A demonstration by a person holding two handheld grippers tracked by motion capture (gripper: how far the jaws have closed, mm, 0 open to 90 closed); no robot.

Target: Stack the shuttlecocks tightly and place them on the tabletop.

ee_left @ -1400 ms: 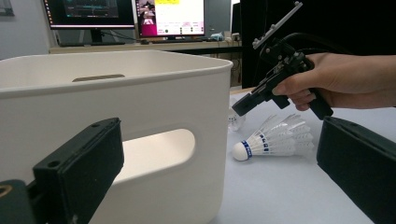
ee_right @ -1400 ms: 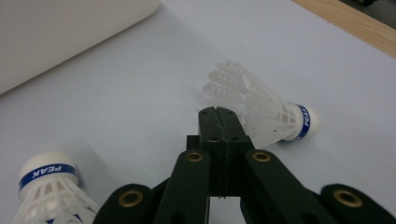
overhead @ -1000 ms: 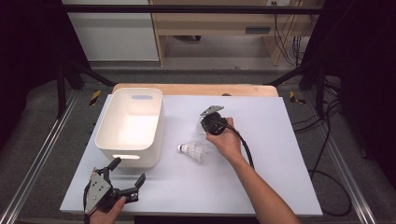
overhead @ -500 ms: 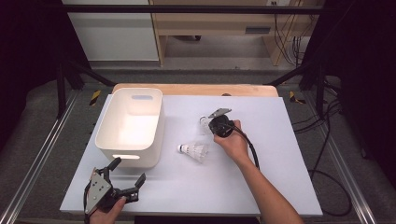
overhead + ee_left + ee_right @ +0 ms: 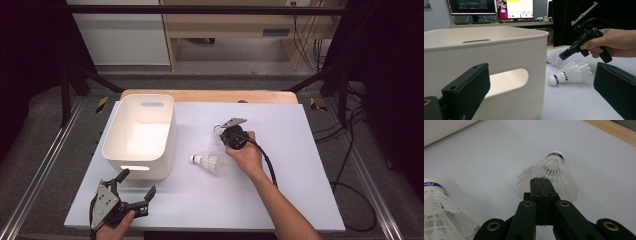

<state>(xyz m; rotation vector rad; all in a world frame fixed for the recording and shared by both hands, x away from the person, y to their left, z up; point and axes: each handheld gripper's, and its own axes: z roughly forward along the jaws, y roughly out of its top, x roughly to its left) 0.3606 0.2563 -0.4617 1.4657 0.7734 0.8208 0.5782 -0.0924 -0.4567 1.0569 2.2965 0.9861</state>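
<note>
- Right gripper [image 5: 223, 131] has its jaws pressed tight together, clenched on the thin edge of the far shuttlecock's [image 5: 554, 173] skirt; in the right gripper view the jaw tips sit right at that white skirt, with its cork end pointing away.
- From the high view, this gripper is over the middle of the white table [image 5: 300, 190], to the right of the white bin [image 5: 141, 135].
- Near shuttlecock [image 5: 206, 161] lies on its side on the table, just beside the right hand [image 5: 246, 152] and near the bin's right wall, cork end toward the bin.
- Left gripper [image 5: 134, 188] rests at the table's front left corner, jaws spread wide and holding nothing, pointing toward the bin's near wall.
</note>
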